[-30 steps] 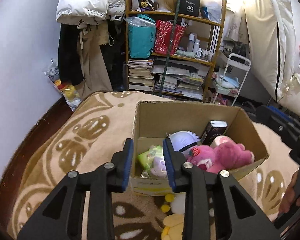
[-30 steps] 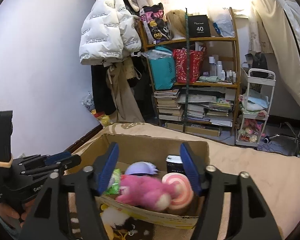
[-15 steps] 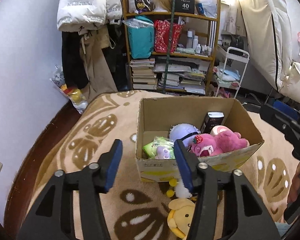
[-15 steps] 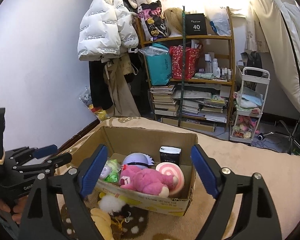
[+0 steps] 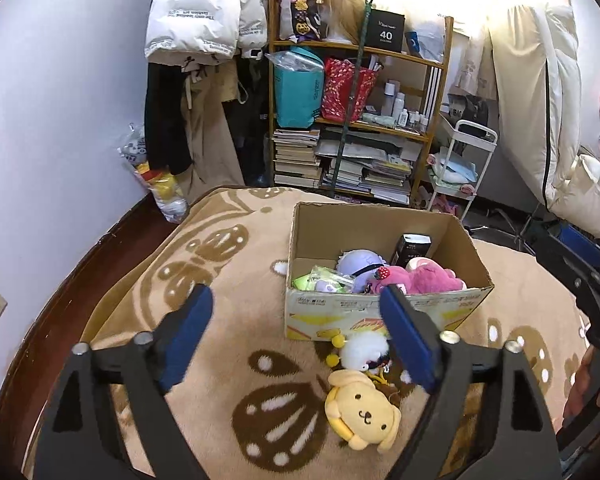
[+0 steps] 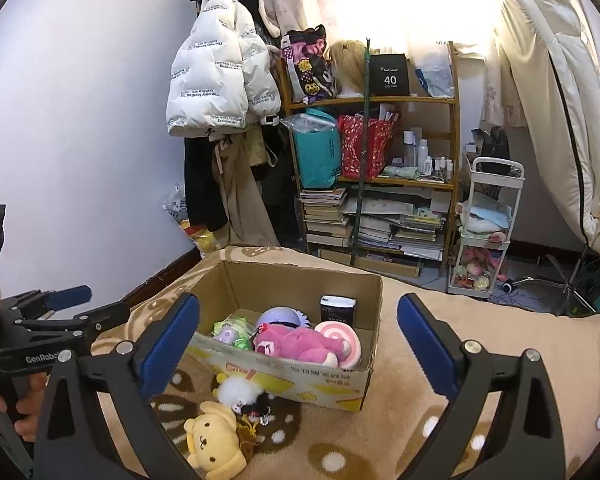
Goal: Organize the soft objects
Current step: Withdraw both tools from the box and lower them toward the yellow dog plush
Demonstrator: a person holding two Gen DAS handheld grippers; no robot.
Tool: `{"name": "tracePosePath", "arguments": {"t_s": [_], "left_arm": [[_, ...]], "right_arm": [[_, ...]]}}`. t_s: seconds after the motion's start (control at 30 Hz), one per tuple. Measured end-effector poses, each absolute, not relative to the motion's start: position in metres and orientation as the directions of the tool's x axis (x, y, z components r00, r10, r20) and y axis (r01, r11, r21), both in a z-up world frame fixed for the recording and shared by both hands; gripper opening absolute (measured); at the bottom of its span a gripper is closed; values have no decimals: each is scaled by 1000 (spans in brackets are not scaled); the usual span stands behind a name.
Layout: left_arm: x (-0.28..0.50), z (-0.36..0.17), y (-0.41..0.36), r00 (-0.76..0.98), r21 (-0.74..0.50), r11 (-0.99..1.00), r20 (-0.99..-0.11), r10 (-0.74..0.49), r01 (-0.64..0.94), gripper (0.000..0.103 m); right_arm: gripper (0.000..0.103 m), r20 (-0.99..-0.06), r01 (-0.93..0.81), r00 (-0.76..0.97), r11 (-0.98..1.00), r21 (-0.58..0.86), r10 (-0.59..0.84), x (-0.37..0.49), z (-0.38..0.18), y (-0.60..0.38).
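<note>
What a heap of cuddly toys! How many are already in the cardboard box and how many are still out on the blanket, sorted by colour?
In the cardboard box:
pink plush: 1
lavender plush: 1
Out on the blanket:
yellow dog plush: 1
white fluffy plush: 1
Total: 4

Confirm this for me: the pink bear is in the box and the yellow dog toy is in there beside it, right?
Not quite. The pink bear is in the box, but the yellow dog toy lies on the blanket in front of it, as the left wrist view shows.
</note>
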State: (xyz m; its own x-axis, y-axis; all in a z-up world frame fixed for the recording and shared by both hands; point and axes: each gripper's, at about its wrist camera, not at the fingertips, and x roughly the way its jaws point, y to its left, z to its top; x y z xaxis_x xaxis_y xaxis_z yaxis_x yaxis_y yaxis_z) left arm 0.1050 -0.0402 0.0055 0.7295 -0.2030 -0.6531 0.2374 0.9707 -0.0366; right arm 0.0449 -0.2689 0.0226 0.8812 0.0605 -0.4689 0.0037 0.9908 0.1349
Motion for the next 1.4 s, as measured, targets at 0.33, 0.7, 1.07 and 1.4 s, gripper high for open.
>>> {"name": "tracePosePath", "arguments": {"t_s": [0.33, 0.7, 1.07, 1.4], "left_arm": [[69, 17, -36, 745, 10, 975, -646, -163, 222, 95], [41, 9, -38, 734, 36, 973, -663, -149, 230, 97], [35, -8, -39, 719, 60, 974, -685, -119, 218, 97], [39, -24, -50, 705, 94, 965, -700, -111, 245, 98]], "right_arm": [[103, -455, 24, 890, 994, 108, 28, 8, 25, -264], [103, -459, 44, 888, 989, 139, 24, -16, 20, -264], [103, -466, 55, 884, 988, 146, 19, -21, 10, -263], [103, -481, 76, 877, 986, 150, 6, -11, -6, -267]]}}
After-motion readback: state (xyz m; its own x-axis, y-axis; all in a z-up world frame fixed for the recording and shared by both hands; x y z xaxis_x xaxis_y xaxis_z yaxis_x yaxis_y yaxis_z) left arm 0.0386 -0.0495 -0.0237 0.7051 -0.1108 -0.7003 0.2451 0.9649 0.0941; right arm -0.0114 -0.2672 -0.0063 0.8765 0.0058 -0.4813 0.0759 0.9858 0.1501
